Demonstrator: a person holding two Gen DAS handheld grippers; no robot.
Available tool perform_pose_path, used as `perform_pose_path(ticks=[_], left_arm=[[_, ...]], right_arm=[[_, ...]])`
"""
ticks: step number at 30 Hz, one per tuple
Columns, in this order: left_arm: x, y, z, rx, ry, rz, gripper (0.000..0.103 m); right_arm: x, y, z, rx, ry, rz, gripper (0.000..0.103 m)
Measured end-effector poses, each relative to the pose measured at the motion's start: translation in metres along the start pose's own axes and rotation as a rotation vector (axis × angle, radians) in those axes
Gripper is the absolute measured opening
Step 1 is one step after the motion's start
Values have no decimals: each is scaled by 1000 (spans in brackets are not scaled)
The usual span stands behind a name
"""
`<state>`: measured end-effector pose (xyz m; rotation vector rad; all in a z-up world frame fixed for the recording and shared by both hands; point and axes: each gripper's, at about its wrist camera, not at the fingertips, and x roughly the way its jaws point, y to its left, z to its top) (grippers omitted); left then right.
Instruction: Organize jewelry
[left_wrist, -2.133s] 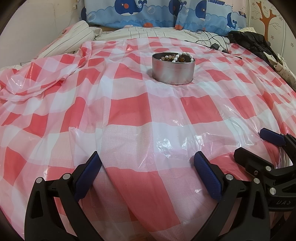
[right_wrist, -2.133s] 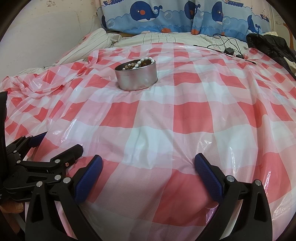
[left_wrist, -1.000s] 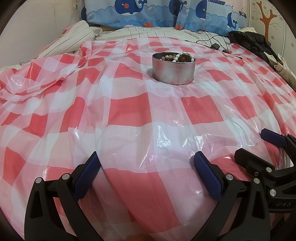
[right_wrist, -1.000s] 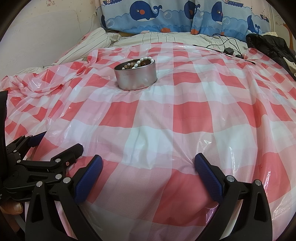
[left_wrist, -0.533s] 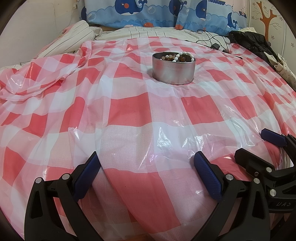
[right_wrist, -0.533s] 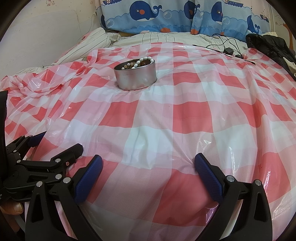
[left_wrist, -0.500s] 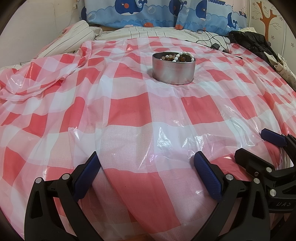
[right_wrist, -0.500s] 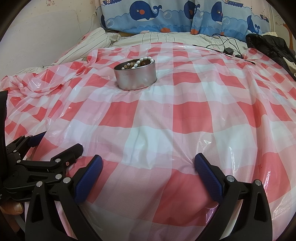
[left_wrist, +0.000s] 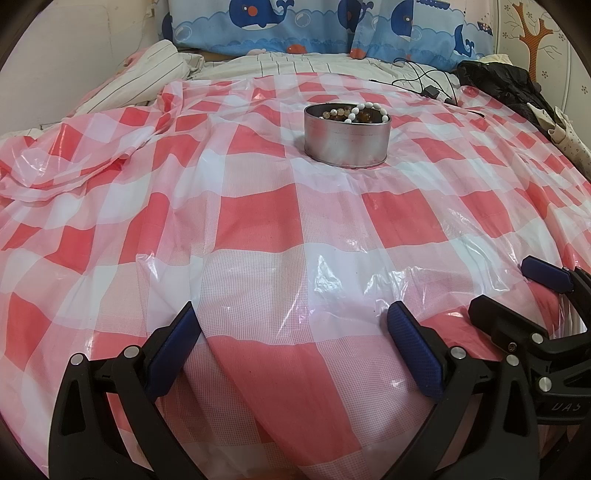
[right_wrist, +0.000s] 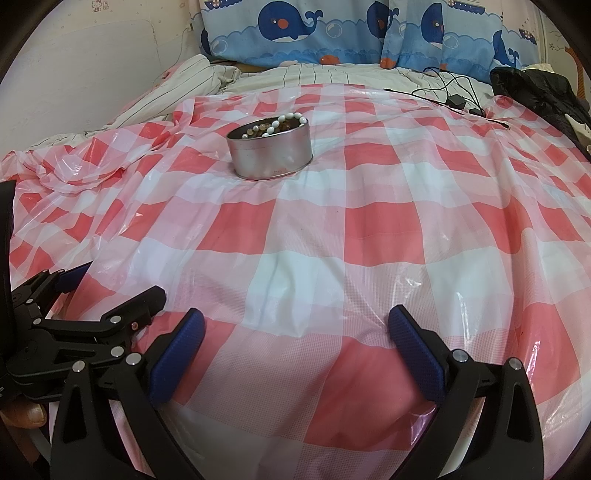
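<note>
Left wrist view, Inspector A: round metal tin (left_wrist: 346, 139) sits at twelve o'clock on the checked plastic sheet (left_wrist: 258, 221) covering the bed, with a white bead bracelet (left_wrist: 364, 110) draped over its rim and brown beads inside.

Inspector B: State of the tongs?

A: Left tongs (left_wrist: 293, 345) spread wide, holding nothing. Right tongs (right_wrist: 295, 345) likewise wide and empty, low near the bed's front edge; tin at eleven o'clock from them.

B: Recommendation?

A: Jewelry appears gathered already. For any further handling, approach from above, pinch one strand only, and avoid snagging the slippery sheet or tipping the tin.
</note>
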<state>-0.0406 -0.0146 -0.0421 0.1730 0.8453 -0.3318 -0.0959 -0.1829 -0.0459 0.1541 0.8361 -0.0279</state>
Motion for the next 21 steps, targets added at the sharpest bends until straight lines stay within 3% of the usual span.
perform_pose_path(ticks=[21], left_arm=[[0, 2, -4, -10, 1, 3, 96]], right_arm=[[0, 0, 0, -2, 0, -2, 96]])
